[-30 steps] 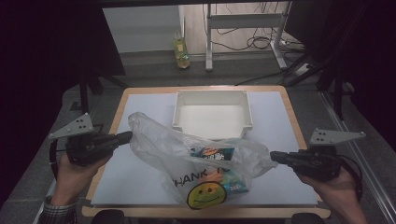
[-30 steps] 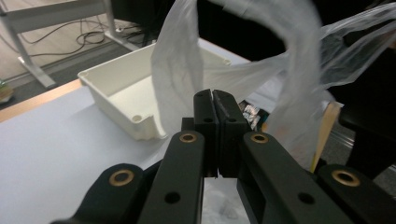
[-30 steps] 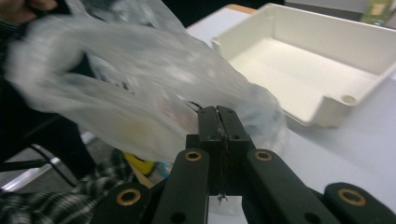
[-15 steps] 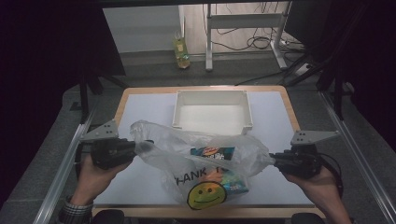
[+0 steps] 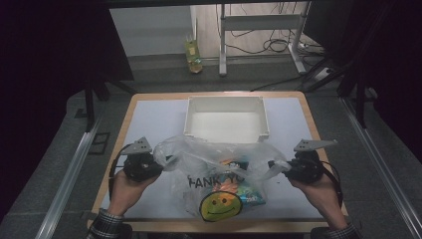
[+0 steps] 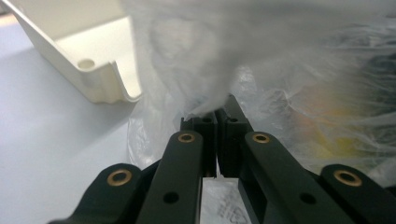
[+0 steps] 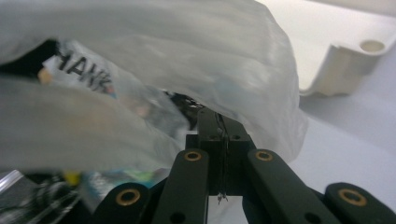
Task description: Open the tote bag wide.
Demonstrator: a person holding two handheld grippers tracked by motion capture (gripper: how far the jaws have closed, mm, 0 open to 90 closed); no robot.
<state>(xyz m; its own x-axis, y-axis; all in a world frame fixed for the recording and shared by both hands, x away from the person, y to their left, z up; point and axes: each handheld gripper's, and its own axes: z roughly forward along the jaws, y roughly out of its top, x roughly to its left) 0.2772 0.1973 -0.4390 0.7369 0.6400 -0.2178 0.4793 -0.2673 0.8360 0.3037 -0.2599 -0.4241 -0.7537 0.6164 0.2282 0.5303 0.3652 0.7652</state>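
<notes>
A clear plastic bag (image 5: 219, 169) printed with a yellow smiley and black letters hangs stretched between both grippers over the table's near half, with colourful packets inside it. My left gripper (image 5: 158, 168) is shut on the bag's left handle (image 6: 205, 105). My right gripper (image 5: 276, 166) is shut on the bag's right handle (image 7: 219, 119). Behind the bag stands a white tray (image 5: 226, 102), seen close up as a tray corner (image 6: 102, 84) and another tray corner (image 7: 345, 65).
The white mat (image 5: 149, 119) covers a wood-edged table (image 5: 124, 117). A yellow-green bottle (image 5: 194, 55) stands on the floor beyond the table, near metal desk legs and cables.
Both hands have come inward and toward the near edge, lifting and drawing the bag's handles closer, so the bag now bunches higher in front of the tray.
</notes>
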